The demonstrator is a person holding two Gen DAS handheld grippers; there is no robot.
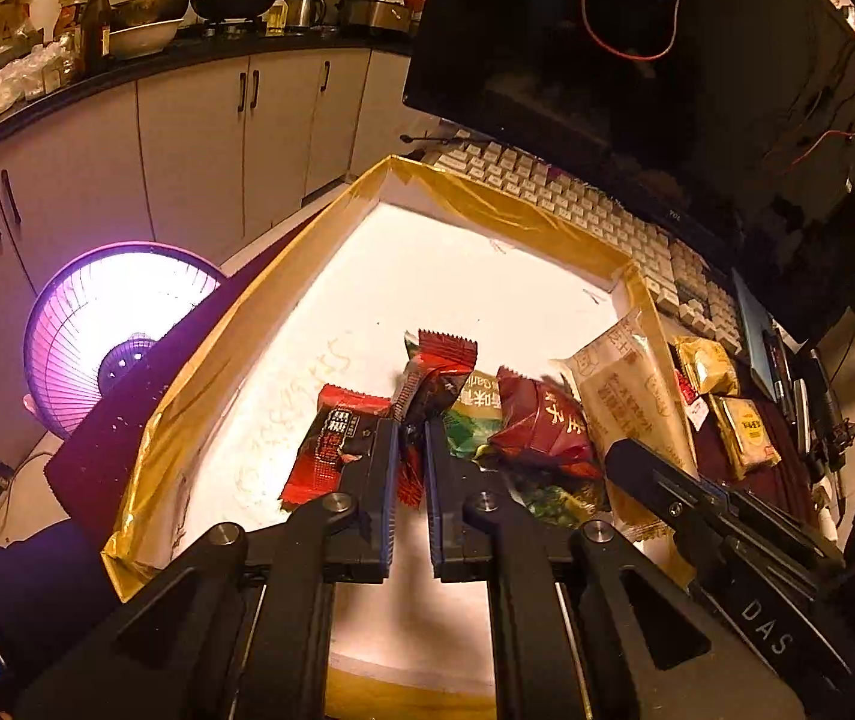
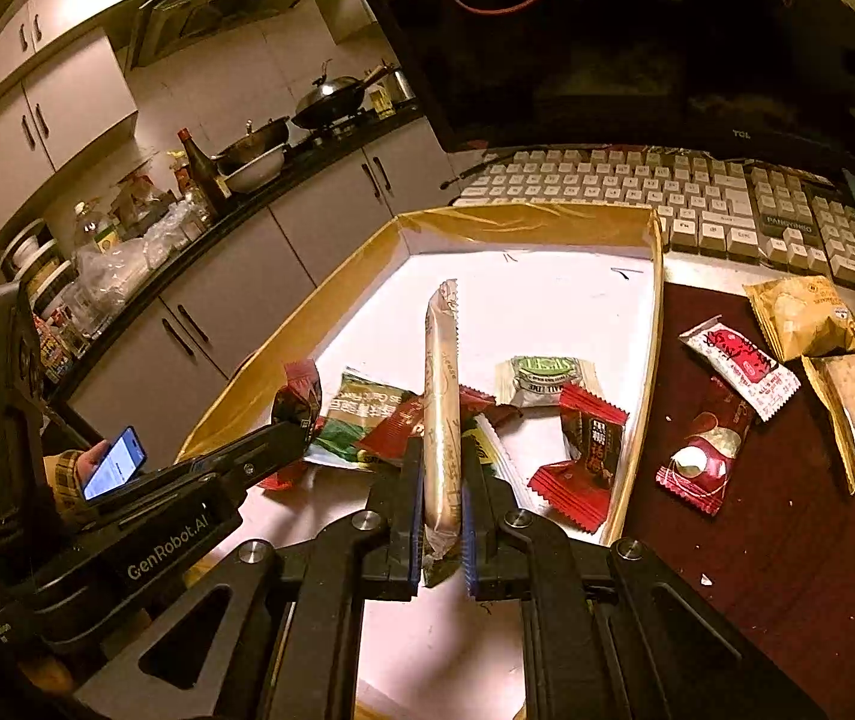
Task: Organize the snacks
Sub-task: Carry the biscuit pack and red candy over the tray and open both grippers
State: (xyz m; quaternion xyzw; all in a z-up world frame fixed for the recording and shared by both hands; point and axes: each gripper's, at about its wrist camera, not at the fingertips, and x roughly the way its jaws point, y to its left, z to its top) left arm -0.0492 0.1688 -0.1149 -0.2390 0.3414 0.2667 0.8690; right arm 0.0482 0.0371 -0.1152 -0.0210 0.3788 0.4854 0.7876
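The left gripper (image 1: 410,450) is clamped on a dark red crinkle-edged candy wrapper (image 1: 434,369), which stands up between its black fingers over the near part of a shallow white box with tan-taped walls (image 1: 259,324). The right gripper (image 2: 443,480) pinches a long pale beige snack packet (image 2: 441,414) edge-on, holding it upright above the same box. On the box floor, just past both grippers, loose snacks lie touching and overlapping: a green and white garlic-flavour packet (image 2: 361,414), a small green-labelled grey packet (image 2: 541,381), and several red wrapped candies (image 2: 583,462). Right of the box, on a dark maroon tabletop (image 2: 757,540), lie a white and red sachet (image 2: 739,366), a dark red candy (image 2: 703,456), and two golden pastry packets (image 2: 805,318). Beyond the box sits a white keyboard (image 2: 637,186) beneath a black monitor (image 2: 637,60).
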